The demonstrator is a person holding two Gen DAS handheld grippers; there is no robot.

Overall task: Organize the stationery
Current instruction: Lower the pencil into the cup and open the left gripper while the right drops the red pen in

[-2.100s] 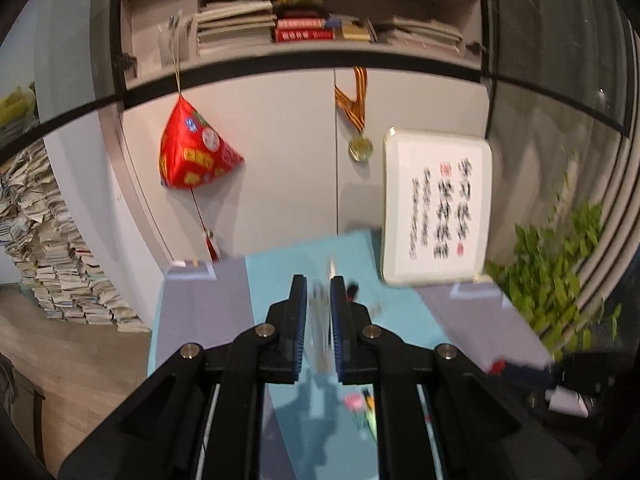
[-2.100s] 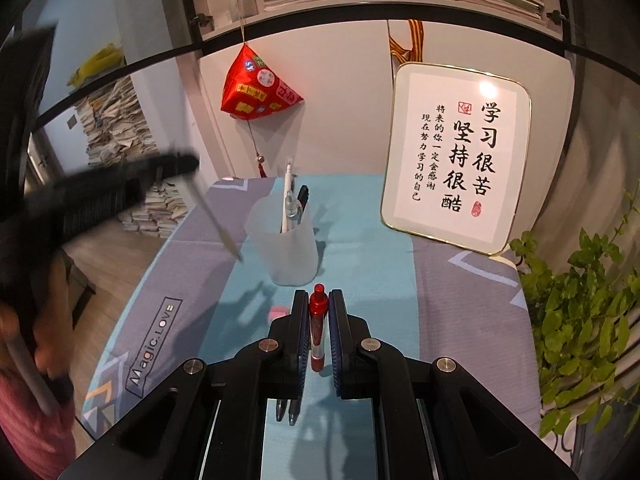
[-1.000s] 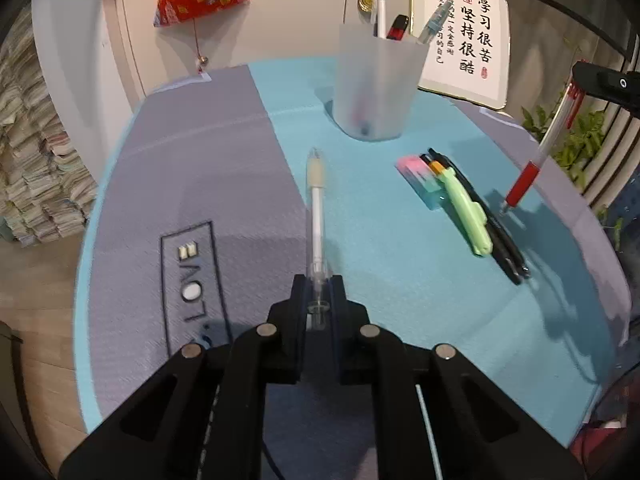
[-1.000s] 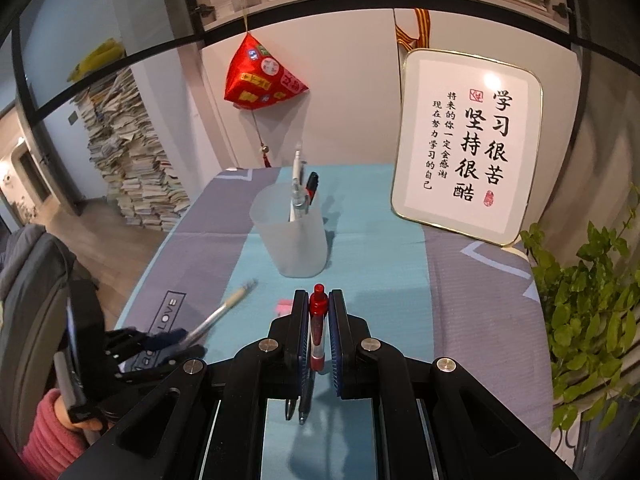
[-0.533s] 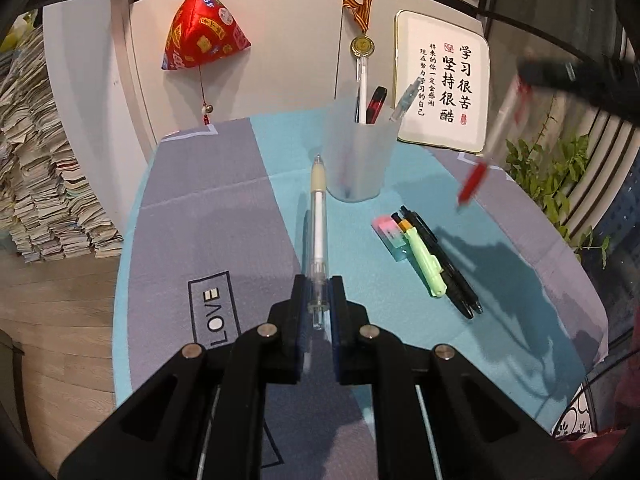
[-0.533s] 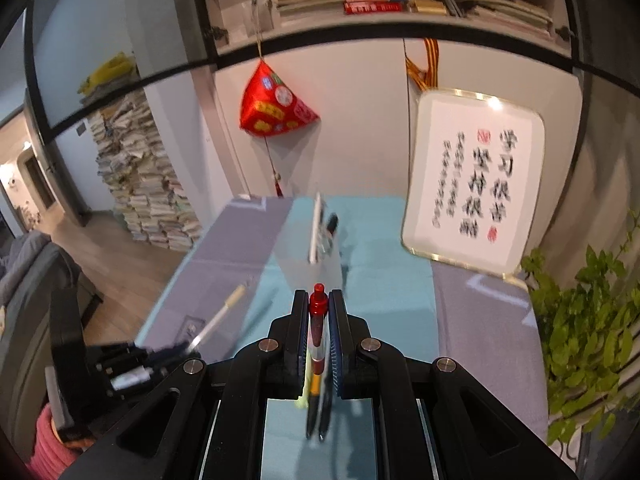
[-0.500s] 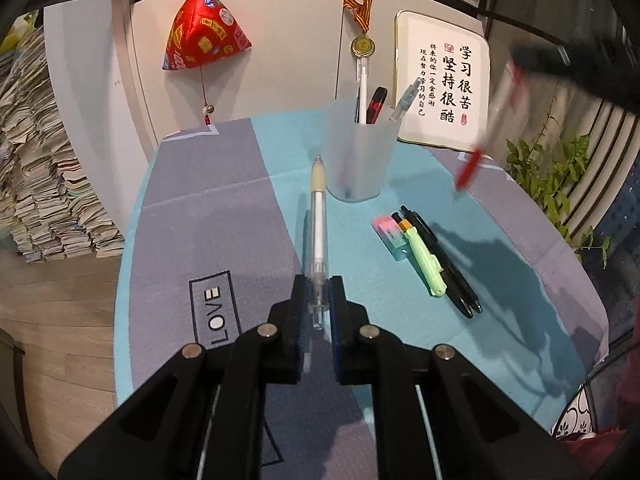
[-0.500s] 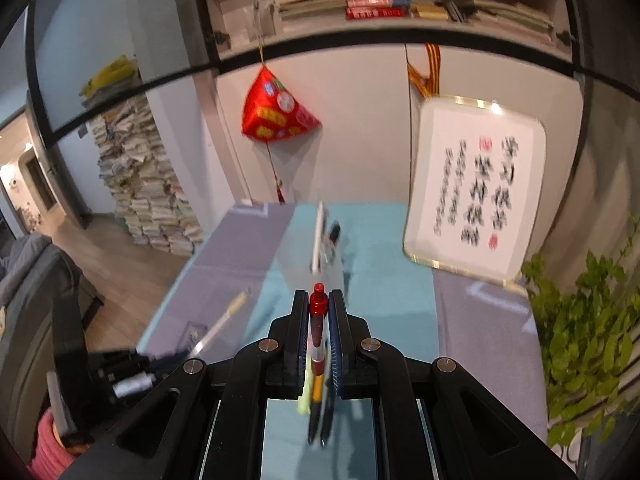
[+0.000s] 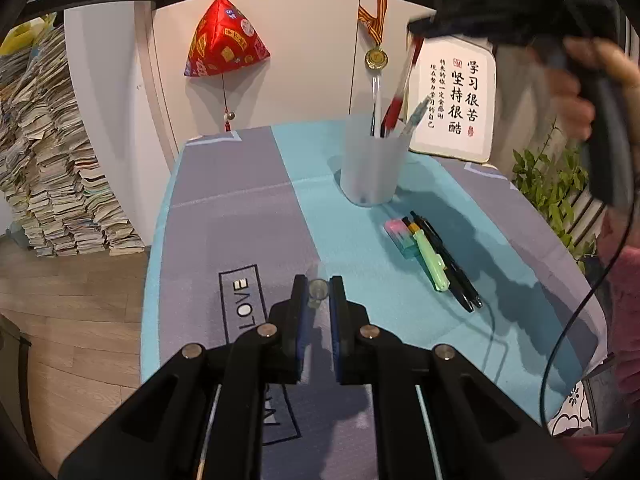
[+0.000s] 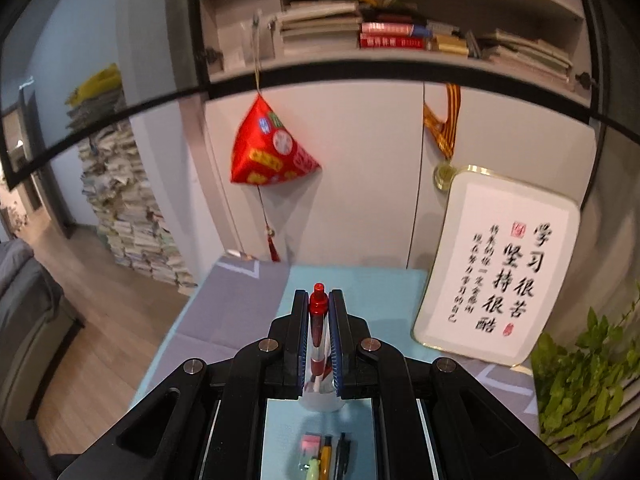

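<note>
The red pen (image 10: pixel 318 320) was clamped between the closed fingers of the right gripper (image 10: pixel 318 300), cap end pointing up and away from the camera. In the left wrist view, the same pen (image 9: pixel 402 92) hung tip-down directly over the frosted pen cup (image 9: pixel 374 172), held by the right gripper (image 9: pixel 424 28) above it. The cup stood on the far centre of the table (image 9: pixel 240 208) and contained several pens. The left gripper (image 9: pixel 318 292) was closed on a clear pen (image 9: pixel 318 290), seen end-on between its fingers, over the near part of the table. To the right of centre lay a pink-and-blue eraser (image 9: pixel 398 236), touching a green highlighter (image 9: pixel 432 260) and two black pens (image 9: pixel 452 268) lying side by side. A framed calligraphy board (image 9: pixel 456 100) stood behind the cup.
</note>
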